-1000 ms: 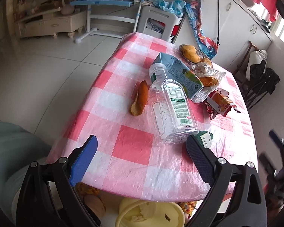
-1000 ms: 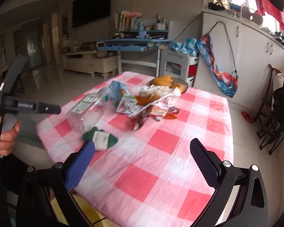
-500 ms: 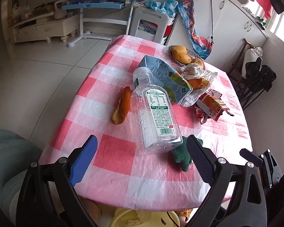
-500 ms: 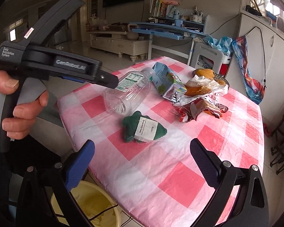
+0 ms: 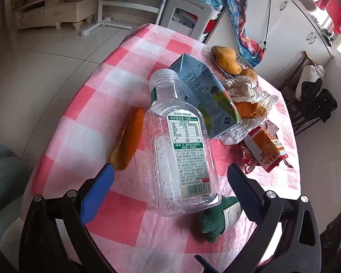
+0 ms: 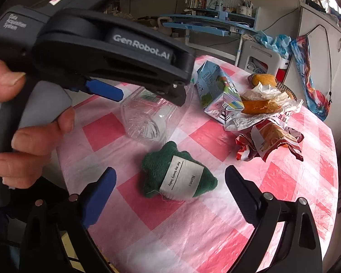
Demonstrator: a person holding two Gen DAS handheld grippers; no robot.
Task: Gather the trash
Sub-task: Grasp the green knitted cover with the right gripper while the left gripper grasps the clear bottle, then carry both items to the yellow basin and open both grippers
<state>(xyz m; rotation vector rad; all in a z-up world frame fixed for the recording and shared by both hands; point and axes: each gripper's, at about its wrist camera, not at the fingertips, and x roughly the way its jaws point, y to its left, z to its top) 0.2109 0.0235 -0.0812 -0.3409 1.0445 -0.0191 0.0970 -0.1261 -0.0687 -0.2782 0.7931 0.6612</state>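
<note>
Compared with a second ago, both grippers stand closer over the table [image 5: 134, 45]: the left gripper [image 5: 170, 179], jaws spread, now straddles the base of the empty plastic bottle [image 5: 181, 150] without touching it. The right gripper [image 6: 170, 182] (jaws closing, nothing pinched yet) frames the green fabric pouch [image 6: 178, 175] beside the bottle, so pickup appears imminent.

Clear bottle [image 5: 181, 150] — between gripper [image 5: 170, 179] fingers

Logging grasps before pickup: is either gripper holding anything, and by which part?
Nothing held. Left gripper is open around the bottle; right gripper, closing, flanks the green pouch.
</note>
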